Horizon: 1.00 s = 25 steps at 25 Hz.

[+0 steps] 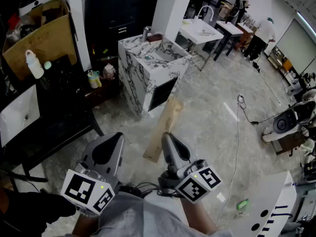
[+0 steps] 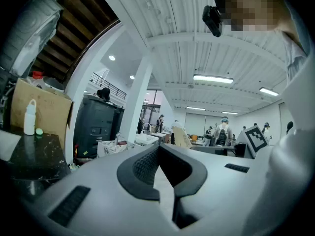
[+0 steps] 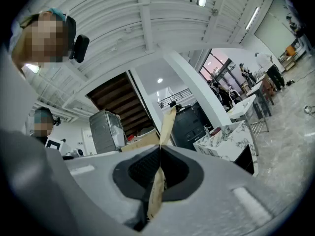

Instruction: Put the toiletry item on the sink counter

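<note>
The toiletry item is a flat tan packet [image 1: 163,128], long and thin, that sticks forward out of my right gripper [image 1: 167,138]. In the right gripper view the packet [image 3: 166,127] stands edge-on between the jaws, and my right gripper [image 3: 159,150] is shut on it. My left gripper [image 1: 117,138] is held beside it at the lower left. Its tips meet with nothing between them in the left gripper view [image 2: 157,147]. The marble sink counter [image 1: 134,65] with a faucet [image 1: 146,33] stands ahead across the floor, well apart from both grippers.
A black table [image 1: 59,107] at the left carries a white bottle [image 1: 34,64], a cardboard box [image 1: 47,38] and a white basin [image 1: 19,115]. A cable [image 1: 237,132] runs over the floor at the right. A white table [image 1: 202,32] and people [image 1: 259,36] are farther back.
</note>
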Motion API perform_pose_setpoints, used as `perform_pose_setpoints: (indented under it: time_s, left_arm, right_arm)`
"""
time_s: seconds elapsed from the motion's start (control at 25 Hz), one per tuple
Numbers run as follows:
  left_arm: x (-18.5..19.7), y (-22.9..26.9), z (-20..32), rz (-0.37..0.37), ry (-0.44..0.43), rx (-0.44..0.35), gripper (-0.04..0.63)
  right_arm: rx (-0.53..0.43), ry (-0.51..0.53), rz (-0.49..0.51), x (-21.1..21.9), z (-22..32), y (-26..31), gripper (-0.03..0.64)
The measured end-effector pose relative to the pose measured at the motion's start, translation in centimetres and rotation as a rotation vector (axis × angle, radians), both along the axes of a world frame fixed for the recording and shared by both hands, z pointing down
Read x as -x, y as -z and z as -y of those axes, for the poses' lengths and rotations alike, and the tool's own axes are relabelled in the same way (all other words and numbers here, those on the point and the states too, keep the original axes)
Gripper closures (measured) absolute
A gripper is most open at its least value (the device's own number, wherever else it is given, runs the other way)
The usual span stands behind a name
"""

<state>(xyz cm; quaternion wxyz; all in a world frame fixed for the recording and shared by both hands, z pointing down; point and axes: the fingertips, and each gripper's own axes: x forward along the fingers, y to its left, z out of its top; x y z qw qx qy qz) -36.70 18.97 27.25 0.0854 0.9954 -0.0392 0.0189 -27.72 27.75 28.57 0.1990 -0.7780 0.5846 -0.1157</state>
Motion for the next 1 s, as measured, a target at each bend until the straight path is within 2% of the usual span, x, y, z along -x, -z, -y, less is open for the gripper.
perform_pose_setpoints:
  time_s: [1.0]
  left_arm:
    - [-0.1, -0.9, 0.6, -0.006, -0.058, 0.028, 0.591]
  right_arm:
    - [0.014, -0.068, -0.004, 0.1, -0.1, -0.2, 0.617]
